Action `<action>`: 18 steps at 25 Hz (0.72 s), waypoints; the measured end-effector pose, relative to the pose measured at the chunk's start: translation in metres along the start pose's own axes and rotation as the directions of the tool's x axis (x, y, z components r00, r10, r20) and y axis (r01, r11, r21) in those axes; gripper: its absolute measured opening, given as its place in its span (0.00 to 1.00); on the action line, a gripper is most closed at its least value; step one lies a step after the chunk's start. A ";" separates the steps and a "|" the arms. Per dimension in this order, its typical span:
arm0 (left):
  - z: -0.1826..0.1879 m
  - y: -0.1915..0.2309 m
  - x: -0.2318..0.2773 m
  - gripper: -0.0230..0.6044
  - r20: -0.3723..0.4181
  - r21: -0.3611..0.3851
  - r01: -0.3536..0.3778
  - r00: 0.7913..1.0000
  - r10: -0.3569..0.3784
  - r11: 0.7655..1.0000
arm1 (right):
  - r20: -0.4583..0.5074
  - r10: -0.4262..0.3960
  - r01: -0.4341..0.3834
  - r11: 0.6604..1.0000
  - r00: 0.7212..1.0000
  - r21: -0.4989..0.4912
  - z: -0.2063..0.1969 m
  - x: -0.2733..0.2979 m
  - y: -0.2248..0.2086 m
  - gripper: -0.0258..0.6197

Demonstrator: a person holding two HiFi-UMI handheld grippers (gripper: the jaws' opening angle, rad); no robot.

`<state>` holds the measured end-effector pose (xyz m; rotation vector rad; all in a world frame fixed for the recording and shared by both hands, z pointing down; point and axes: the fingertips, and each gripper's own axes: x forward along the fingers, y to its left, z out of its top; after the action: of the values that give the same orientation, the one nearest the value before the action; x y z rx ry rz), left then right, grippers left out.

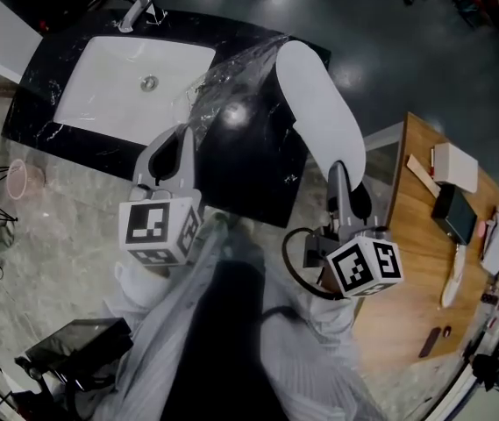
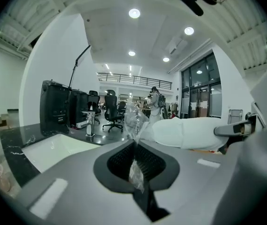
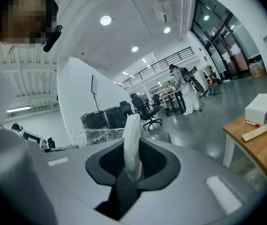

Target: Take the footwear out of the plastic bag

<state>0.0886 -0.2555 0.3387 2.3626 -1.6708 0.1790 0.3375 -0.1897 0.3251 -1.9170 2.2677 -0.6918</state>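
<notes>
Pinches a crinkled fold of the clear plastic bag (image 1: pixel 230 84) in the left tongs (image 1: pixel 182 140), closed tight on the film over the near part of the black worktop (image 1: pixel 258 182). Grips the near end of the white footwear (image 1: pixel 319 103) in the right tongs (image 1: pixel 339 172), pressed narrow onto its thin edge. Holds that footwear stretched out long, from the bag's right side at the far end down past the worktop's near right corner. Cannot tell whether its far tip sits inside the bag or just beside it. Has the bag bunched just right of the white sink (image 1: pixel 117 82), with the tap (image 1: pixel 137 3) beyond it and a wooden table (image 1: pixel 407 270) off to the right
</notes>
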 end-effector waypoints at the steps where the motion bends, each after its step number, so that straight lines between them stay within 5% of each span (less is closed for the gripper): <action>1: -0.001 0.001 0.000 0.04 -0.002 -0.003 -0.001 1.000 0.001 1.000 | -0.001 0.000 0.000 1.000 1.000 -0.001 -0.001 0.000 0.000 0.17; 18: -0.006 0.002 0.003 0.04 -0.032 -0.012 0.013 0.999 -0.013 1.000 | -0.021 0.013 -0.012 1.000 1.000 0.015 -0.005 -0.001 -0.002 0.17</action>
<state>0.0877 -0.2569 0.3452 2.3491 -1.6375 0.2033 0.3376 -0.1879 0.3301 -1.8964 2.2785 -0.7286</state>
